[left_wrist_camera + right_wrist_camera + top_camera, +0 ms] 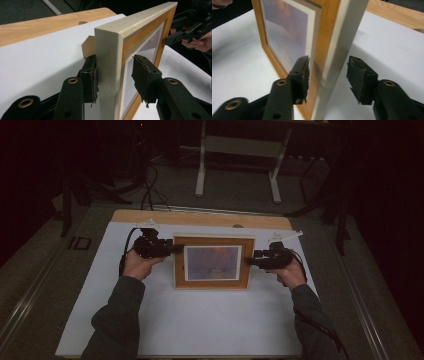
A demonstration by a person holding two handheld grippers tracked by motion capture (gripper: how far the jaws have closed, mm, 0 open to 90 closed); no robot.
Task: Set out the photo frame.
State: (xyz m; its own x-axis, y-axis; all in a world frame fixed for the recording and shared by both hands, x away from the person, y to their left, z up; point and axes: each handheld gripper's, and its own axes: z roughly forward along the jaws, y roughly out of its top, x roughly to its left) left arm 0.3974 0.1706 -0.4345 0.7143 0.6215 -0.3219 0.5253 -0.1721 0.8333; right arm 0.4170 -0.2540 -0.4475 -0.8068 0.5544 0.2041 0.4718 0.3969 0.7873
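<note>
High view: picture frame (214, 262) standing mid-picture on the white counter (200, 320), left tongs (172, 249) and right tongs (252, 259) at its side edges; left gripper view: spread astride the frame edge, one pad touching; right gripper view: likewise spread, not yet pinching; probably grasp pending, lift undone.

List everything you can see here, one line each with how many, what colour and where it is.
Picture frame: one, light wood with a cloudy picture, standing at the table's centre between both grippers.
White sheet: one, covering most of the table.
Table: one, bare wood along the far edge.
Stand: one, white legs on the floor beyond the table.
Cables: several, black, on the floor at far left.
Left gripper: one, black, jaws apart astride the frame's left edge.
Right gripper: one, black, jaws apart astride the right edge.
Sleeves: two, dark grey, at the bottom.
</note>
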